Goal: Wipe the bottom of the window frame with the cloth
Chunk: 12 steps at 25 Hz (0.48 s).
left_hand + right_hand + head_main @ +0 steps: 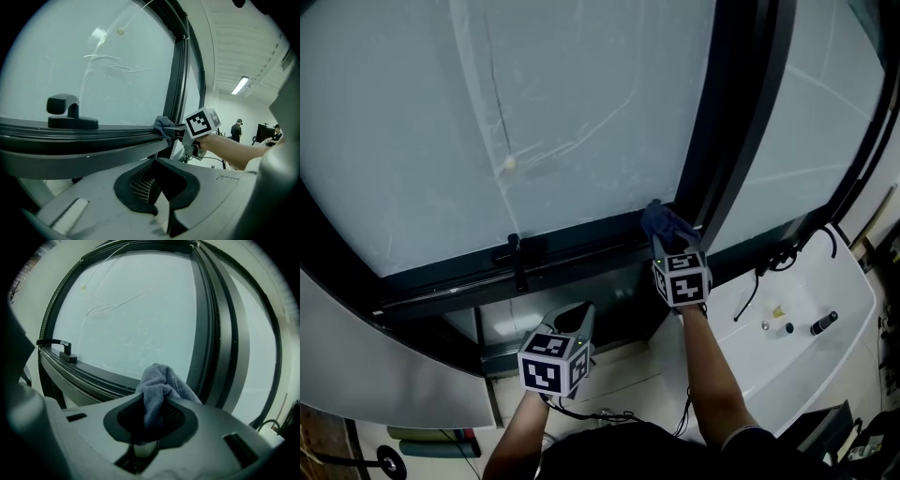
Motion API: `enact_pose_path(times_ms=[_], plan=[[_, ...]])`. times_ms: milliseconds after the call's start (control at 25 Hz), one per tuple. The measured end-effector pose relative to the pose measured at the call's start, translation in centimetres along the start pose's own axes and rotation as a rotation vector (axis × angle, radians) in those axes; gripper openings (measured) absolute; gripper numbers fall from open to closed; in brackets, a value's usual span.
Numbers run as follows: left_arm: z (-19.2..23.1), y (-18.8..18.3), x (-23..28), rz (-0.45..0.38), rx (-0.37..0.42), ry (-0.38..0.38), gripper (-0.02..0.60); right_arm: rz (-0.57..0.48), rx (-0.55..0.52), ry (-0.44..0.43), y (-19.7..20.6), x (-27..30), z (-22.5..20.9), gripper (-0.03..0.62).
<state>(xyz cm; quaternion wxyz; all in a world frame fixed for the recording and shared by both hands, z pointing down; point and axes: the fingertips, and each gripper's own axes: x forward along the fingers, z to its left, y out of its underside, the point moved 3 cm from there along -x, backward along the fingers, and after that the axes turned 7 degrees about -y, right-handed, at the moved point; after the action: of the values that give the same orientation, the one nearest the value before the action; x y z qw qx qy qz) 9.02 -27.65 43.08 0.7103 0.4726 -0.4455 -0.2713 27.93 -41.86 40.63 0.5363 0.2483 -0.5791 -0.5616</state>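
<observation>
Cloth: grey-blue cloth [667,223], bunched, pressed on the window frame's bottom rail [581,246] at the corner where the rail meets the dark upright post [736,122].
Cloth to claw: it sticks out at 12 o'clock from the right gripper [672,246]; in the right gripper view its folds rise above the pads.
Right gripper: jaws clamped on the cloth.
Left gripper: the left gripper [575,319] sits at 7 o'clock of the cloth, below the rail and apart from it, jaws parted with nothing between them.
Edges: the post stands just beside the cloth at 3 o'clock; the glass pane [534,103] is at 12 o'clock.
Open room: the rail runs bare toward 9 o'clock as far as the black window handle [517,258].
Beyond: a white ledge [839,309] at 4 o'clock.
</observation>
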Motion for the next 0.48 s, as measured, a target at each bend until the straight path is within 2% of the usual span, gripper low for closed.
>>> enact_pose_path(times_ms=[480], plan=[[5.5,0.9,-7.2,-0.036,-0.049,-0.106,0.005,-0.025,-0.102,-0.141,-3.0,1.0,13.1,0.071]])
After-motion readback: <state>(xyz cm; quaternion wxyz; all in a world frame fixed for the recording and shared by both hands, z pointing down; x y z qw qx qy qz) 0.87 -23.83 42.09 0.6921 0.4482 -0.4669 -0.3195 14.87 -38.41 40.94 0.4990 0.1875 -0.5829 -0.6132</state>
